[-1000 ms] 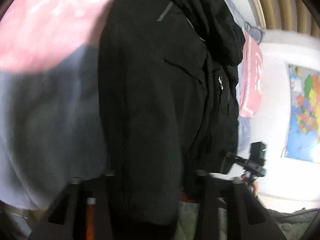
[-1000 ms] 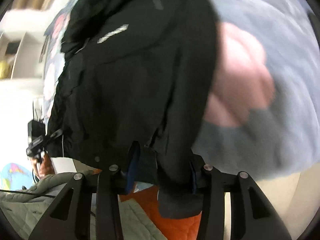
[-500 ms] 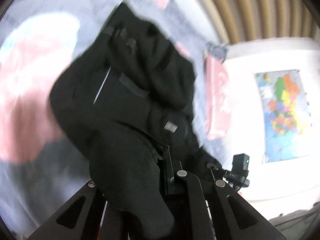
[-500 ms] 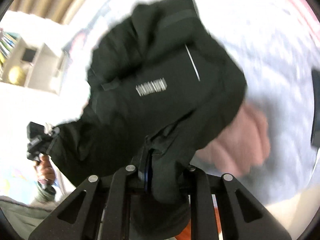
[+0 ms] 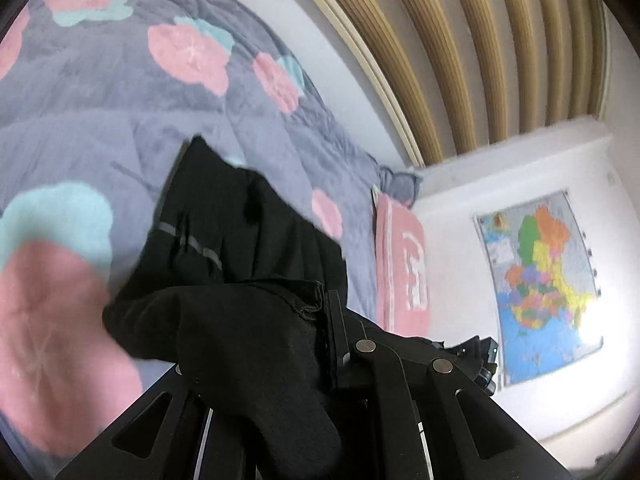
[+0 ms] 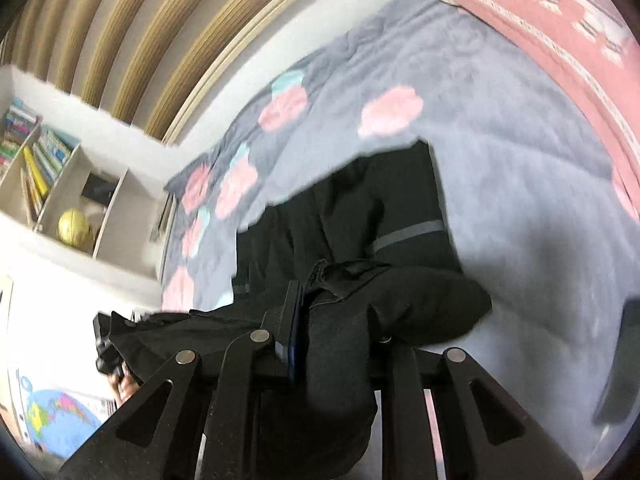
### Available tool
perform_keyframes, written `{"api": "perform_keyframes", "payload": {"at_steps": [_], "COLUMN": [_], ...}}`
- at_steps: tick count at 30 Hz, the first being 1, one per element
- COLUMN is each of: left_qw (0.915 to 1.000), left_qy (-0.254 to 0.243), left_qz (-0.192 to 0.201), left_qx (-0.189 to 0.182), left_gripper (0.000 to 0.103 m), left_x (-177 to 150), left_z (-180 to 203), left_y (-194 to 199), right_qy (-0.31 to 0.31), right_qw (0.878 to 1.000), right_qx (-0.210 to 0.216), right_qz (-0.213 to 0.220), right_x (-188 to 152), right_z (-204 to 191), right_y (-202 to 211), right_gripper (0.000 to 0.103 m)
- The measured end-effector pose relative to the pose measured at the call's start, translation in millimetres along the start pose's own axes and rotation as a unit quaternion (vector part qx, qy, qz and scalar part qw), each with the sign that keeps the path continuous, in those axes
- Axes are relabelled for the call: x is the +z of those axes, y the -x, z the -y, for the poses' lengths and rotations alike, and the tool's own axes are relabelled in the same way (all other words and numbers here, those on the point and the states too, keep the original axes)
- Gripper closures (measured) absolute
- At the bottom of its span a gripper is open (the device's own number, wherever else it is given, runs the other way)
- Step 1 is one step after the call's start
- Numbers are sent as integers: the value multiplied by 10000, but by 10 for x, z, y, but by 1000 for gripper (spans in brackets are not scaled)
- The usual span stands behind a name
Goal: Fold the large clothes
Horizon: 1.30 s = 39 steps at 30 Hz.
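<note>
I see the black jacket (image 5: 240,320) as matt woven cloth, with a duller grey reflective strip across it. Under it, the bedspread (image 5: 120,100) looks like soft, slightly fuzzy quilted fabric, and the pink towel (image 5: 404,272) has a nubby terry pile. My left gripper (image 5: 316,344) and right gripper (image 6: 320,336) read as matt black plastic with shiny metal rivets. The wall panelling (image 5: 460,60) shows ribbed, satin-finished wood; the map (image 5: 540,280) seems glossy paper.

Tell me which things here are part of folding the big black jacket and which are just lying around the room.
Part of the job:
black jacket, gripped at both ends
left gripper, shut on it
right gripper, shut on it
floral quilt, the surface beneath

Just lying about:
pink pillow
wall map
bookshelf with books
yellow ball
</note>
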<state>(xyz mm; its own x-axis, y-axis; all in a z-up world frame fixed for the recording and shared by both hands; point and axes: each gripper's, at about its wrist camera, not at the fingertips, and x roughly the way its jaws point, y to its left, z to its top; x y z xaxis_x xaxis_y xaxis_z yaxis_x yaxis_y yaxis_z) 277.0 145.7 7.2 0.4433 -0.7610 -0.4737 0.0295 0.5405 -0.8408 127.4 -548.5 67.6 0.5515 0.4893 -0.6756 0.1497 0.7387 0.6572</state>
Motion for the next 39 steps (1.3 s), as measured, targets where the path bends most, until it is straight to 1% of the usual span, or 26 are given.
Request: {"api": "perform_keyframes", "payload": {"at_steps": [1,5,9,11,12,14,18,19,21,23,25,27,29,31,32,33,34,35,36,37,38,39], "left_qw": [10000,9989,9966,9944,9926,9897,9831,9805,9781,9775,9774,9792,9817,9854,9862,9877,9888,9903,9917,9928,9947,9947], "left_qy": [53,397,572,640,646,695,909,991,1091,977,749,472,192,-78,-157,-262,-332,-445,-547,-596,-646,-680], "left_qz": [32,21,-96,-218,-296,-416,-745,-883,-1004,-1118,-1261,-1319,-1388,-1386,-1373,-1321,-1248,-1101,-924,-800,-567,-416], "left_qx": [22,267,587,817,989,1176,1406,1451,1464,1499,1525,1468,1290,983,907,798,746,726,712,657,564,644], "left_gripper": [91,91,90,90,90,88,87,87,87,87,87,85,81,68,63,52,39,35,29,26,25,23], "left_x": [53,466,794,927,989,1052,1107,1101,1080,1098,1144,1184,1209,1216,1220,1211,1210,1204,1206,1213,1232,1245], "left_z": [0,-134,-334,-478,-563,-700,-1054,-1177,-1282,-1274,-1167,-1036,-867,-674,-617,-535,-491,-424,-366,-332,-302,-289], "left_y": [-45,-443,-893,-1134,-1272,-1471,-1885,-2021,-2143,-2191,-2141,-2024,-1832,-1529,-1424,-1270,-1168,-1019,-880,-810,-700,-679], "right_qy": [-51,-393,-696,-781,-792,-795,-954,-977,-938,-923,-930,-986,-1033,-1041,-1033,-997,-960,-859,-746,-565,-407,-181], "right_qw": [10000,9988,9952,9929,9918,9894,9845,9836,9824,9813,9812,9816,9829,9855,9866,9884,9896,9916,9930,9941,9944,9935], "right_qx": [-40,-247,-580,-737,-823,-972,-1084,-1110,-1192,-1216,-1130,-980,-764,-496,-410,-345,-365,-456,-558,-684,-795,-988], "right_qz": [4,-142,-375,-521,-582,-731,-995,-1033,-1089,-1175,-1255,-1310,-1319,-1243,-1196,-1091,-1010,-849,-722,-622,-572,-535], "right_x": [138,625,893,960,973,1010,990,977,962,973,997,1012,1017,998,986,961,949,925,906,896,901,917], "right_z": [20,185,423,538,584,693,903,939,962,962,943,890,820,729,698,658,627,589,558,521,488,460], "right_y": [-65,-637,-1194,-1458,-1572,-1843,-2269,-2342,-2430,-2434,-2344,-2171,-1970,-1677,-1558,-1383,-1287,-1136,-1034,-963,-951,-974], "right_gripper": [81,81,80,80,80,80,80,80,80,79,78,74,69,66,61,57,44,35,31,29,27,27]}}
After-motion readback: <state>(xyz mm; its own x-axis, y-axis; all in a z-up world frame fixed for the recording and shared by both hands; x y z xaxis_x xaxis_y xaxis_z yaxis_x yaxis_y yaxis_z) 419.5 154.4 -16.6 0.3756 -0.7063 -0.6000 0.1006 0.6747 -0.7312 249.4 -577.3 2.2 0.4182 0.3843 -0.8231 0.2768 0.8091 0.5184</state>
